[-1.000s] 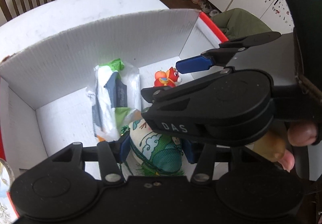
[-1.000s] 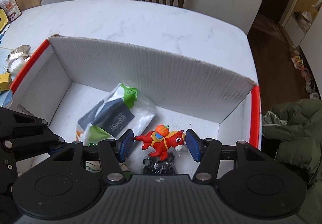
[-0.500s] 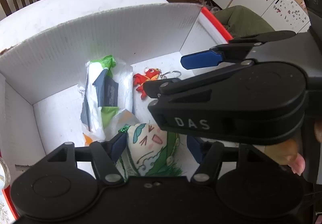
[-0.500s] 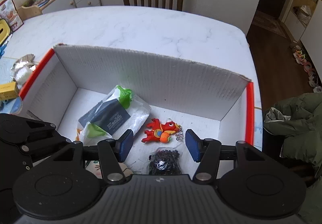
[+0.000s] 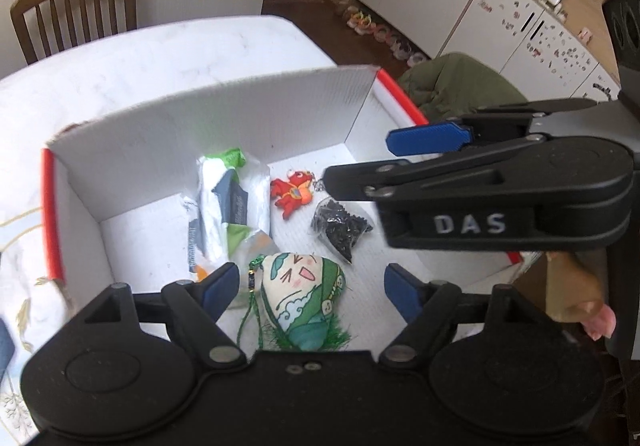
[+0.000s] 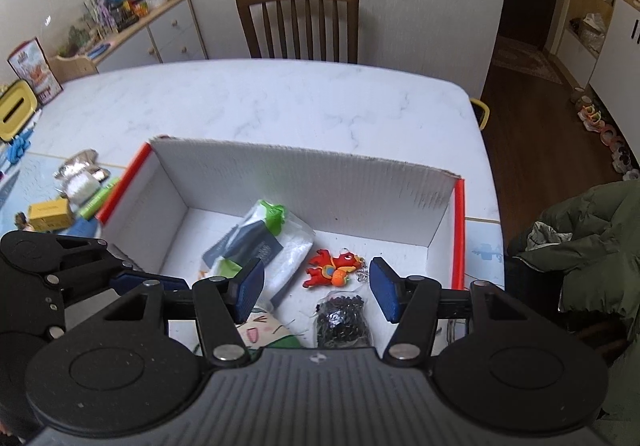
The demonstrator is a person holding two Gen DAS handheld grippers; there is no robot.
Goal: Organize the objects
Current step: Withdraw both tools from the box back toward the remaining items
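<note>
Right wrist | right gripper raised, jaws wide | red keychain released (in box) | left gripper wide

I see the box on the worktop, inside it the pouch left of the keychain, bead bag nearer me, plush nearest, chair behind the box

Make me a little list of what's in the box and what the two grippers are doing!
box: white cardboard box with red edges, on a white table
inside: plastic packet, red dragon keychain, bag of black beads, green plush charm
left gripper: open, above the plush charm, holding nothing
right gripper: open, above the dragon and beads, holding nothing
outside box: small items on the table's left
</note>
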